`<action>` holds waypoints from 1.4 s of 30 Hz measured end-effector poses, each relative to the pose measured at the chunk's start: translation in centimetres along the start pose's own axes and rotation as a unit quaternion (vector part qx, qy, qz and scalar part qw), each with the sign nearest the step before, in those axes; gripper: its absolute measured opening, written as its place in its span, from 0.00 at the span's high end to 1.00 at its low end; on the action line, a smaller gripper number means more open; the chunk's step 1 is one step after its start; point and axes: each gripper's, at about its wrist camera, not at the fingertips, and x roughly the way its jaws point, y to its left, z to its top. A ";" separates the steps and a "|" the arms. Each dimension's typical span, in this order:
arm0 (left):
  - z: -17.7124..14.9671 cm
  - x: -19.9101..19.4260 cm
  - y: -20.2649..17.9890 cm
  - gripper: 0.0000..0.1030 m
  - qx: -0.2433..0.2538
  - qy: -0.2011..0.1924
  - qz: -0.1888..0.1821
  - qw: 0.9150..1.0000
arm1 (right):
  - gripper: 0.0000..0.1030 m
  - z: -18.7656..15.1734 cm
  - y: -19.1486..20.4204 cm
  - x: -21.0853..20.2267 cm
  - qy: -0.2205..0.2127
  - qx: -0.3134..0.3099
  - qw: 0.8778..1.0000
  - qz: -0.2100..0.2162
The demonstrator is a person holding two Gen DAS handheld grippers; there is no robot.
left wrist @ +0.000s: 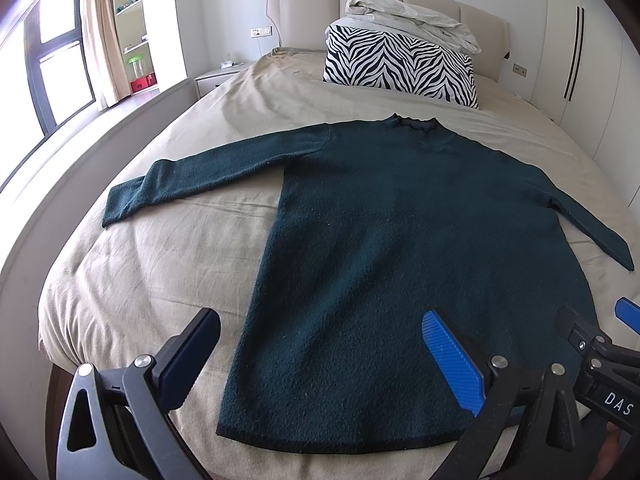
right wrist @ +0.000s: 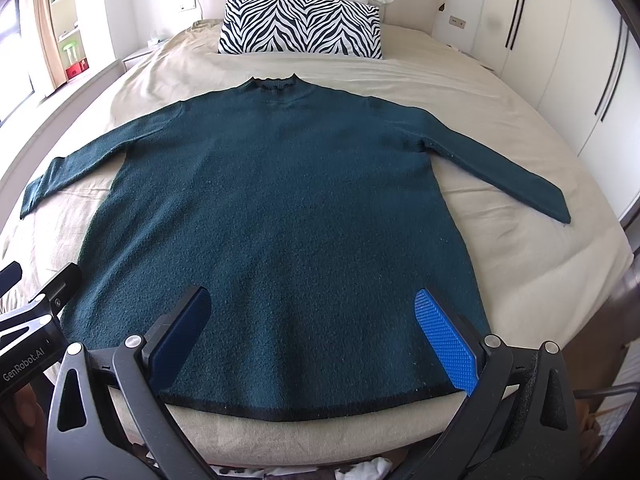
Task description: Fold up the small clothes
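Observation:
A dark teal knit sweater [left wrist: 400, 240] lies flat and face up on the beige bed [left wrist: 160, 272], sleeves spread to both sides, collar toward the headboard, hem toward me. It also shows in the right wrist view [right wrist: 288, 216]. My left gripper [left wrist: 320, 356] is open and empty, hovering above the hem's left part. My right gripper [right wrist: 312, 340] is open and empty, hovering above the hem's middle. The right gripper's edge shows in the left wrist view [left wrist: 608, 360], the left gripper's edge in the right wrist view [right wrist: 36, 320].
A zebra-striped pillow [left wrist: 400, 64] and a rumpled white duvet [left wrist: 412, 16] lie at the padded headboard. A nightstand [left wrist: 216, 76], shelves and a window stand to the left, white wardrobes [right wrist: 560, 60] to the right. The bed's foot edge [right wrist: 312, 436] is just below the hem.

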 end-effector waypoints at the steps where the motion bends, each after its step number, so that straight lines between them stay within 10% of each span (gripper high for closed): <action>1: 0.0 0.0 0.0 0.00 0.000 0.000 0.000 1.000 | 0.00 0.0 0.0 0.0 0.000 0.000 1.000 0.000; 42: -0.7 0.5 0.0 0.00 -0.002 0.006 -0.001 1.000 | 0.00 -0.4 -0.3 0.5 0.007 -0.001 1.000 -0.003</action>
